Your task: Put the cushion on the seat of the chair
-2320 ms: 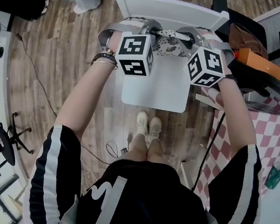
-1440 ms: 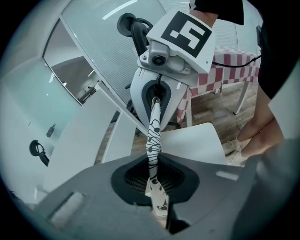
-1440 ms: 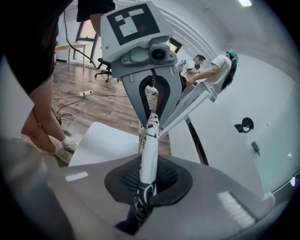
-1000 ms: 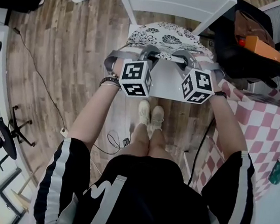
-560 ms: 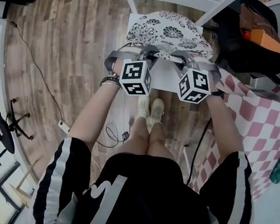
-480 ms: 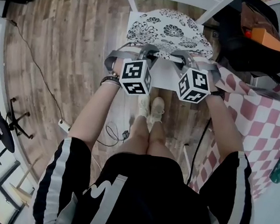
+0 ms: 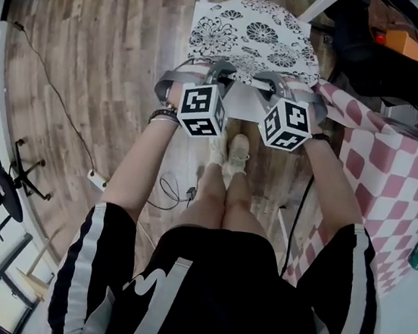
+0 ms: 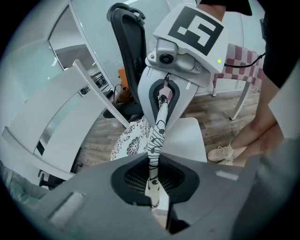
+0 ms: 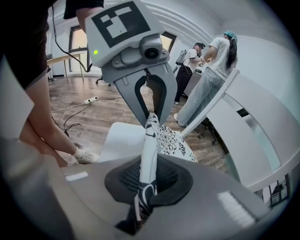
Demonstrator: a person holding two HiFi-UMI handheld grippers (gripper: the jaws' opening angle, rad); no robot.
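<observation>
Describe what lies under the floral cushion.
The white chair seat, its near part bare. The cushion hides the rest, so contact cannot be judged.

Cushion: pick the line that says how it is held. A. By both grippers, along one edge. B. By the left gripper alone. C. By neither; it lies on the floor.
A: the left gripper and the right gripper are each shut on the patterned edge of the cushion, as their own views show.
</observation>
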